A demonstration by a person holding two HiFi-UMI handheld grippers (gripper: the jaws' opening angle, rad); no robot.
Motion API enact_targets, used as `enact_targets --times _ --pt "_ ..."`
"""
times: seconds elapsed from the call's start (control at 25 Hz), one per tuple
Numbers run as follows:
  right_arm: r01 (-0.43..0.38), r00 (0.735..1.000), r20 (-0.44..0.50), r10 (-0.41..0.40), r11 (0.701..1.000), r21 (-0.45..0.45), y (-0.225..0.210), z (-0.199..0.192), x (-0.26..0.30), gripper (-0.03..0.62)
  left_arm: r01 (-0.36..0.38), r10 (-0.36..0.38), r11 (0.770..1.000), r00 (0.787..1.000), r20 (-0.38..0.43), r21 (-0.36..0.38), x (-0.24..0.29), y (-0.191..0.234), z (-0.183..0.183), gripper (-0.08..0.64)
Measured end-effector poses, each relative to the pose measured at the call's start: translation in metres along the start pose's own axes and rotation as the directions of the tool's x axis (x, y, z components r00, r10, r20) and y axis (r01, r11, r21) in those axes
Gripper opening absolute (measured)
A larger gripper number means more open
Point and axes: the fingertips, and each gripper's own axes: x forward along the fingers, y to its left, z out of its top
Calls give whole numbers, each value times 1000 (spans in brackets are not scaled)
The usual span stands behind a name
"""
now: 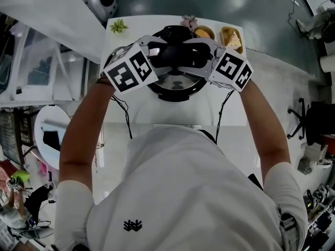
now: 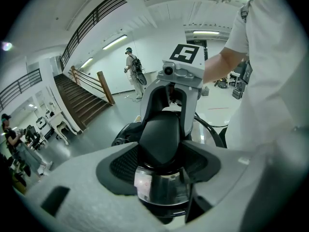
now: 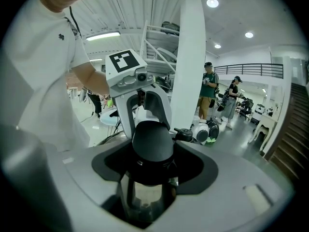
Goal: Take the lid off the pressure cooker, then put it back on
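We're over the pressure cooker [image 1: 175, 90], upper centre of the frame on the white bench [image 1: 157, 114]. Our left gripper [image 1: 157, 54] has its fingers clamped tight on the black lid handle [image 2: 161, 139], and our right gripper [image 1: 201, 54] has its fingers closed on that same handle from the opposite side.

White short-sleeved T-shirt [image 1: 183, 192], small black emblem [image 1: 133, 225], black-and-white marker cubes [image 1: 131, 67], thin black cables [image 1: 127, 120]
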Motion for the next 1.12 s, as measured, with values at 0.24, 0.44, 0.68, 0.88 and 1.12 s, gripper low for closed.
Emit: enact_targets --times 0.24,0.44,0.68,0.88,1.12 --pt "0 1000 17 -1 1000 16 -2 -3 1 287 17 -17 1000 999 30 -2 2 1 -1 270" --pt "5 999 35 -6 999 39 -2 -8 3 287 20 -20 1000 998 56 0 6 1 -2 268" --pt "7 999 54 -8 999 35 -3 -9 3 288 40 -36 999 989 140 -24 7 2 -1 272" --pt "10 998 59 -11 999 32 -2 -10 3 288 57 -46 997 978 204 -48 7 1 0 275" --pt "14 998 63 -16 1000 27 -1 -10 2 290 93 -68 993 960 271 -79 9 -1 -2 276"
